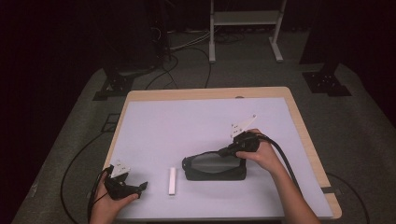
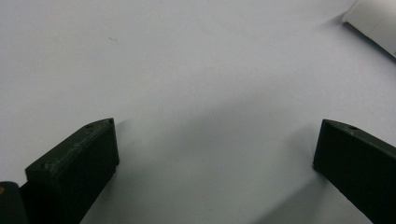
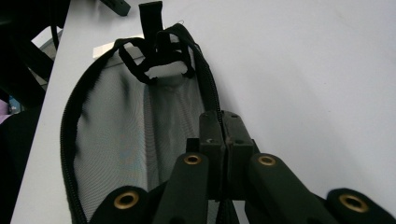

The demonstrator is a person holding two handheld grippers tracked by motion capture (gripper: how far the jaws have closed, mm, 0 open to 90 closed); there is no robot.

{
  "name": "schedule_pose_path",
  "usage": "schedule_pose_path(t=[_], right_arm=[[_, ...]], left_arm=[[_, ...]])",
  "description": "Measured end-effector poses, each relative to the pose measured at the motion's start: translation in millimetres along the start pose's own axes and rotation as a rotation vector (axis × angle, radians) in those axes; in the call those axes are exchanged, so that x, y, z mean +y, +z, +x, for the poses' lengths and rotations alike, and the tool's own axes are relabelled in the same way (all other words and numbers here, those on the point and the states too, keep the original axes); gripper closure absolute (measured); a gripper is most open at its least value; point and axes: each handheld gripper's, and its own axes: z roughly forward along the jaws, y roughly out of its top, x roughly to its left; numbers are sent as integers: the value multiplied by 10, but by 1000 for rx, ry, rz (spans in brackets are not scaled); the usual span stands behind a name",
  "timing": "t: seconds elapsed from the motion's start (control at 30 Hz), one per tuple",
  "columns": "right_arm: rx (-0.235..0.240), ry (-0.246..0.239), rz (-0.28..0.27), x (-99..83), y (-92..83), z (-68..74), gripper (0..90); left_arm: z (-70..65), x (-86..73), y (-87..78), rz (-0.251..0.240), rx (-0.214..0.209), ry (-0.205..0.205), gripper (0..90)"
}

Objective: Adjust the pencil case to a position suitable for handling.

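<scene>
Pinching pouch (image 1: 215,167) rim, right gripper (image 1: 228,150) is clamped at pouch's right end, lower centre of frame | white bar (image 1: 172,180) lies just left of pouch, long axis up-down | left gripper (image 1: 138,187), jaws apart, is nearer the bar.

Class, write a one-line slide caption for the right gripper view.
Right claw shut on the zipper edge of a black mesh pouch lying on the white table.
</scene>
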Motion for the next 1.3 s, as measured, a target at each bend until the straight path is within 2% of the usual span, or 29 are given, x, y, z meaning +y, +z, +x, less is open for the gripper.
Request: schedule_pose_path(t=[0.3, 0.47, 0.67, 0.83, 0.93, 1.3], right_arm=[[-11, -3, -24, 12, -49, 28, 742], [-35, 8, -35, 15, -118, 69, 612], [-96, 29, -72, -3, -193, 132, 456], [-154, 53, -77, -37, -283, 176, 343], [-180, 73, -105, -76, -353, 193, 316], [-280, 160, -151, -321, -533, 214, 234]], left_arm=[[1, 0, 0, 0, 1, 2, 0], [0, 0, 0, -1, 1, 1, 0], [-3, -1, 1, -4, 1, -3, 0], [-2, -1, 1, -3, 0, -3, 0], [-2, -1, 1, -3, 0, -3, 0], [0, 0, 0, 0, 0, 0, 0]])
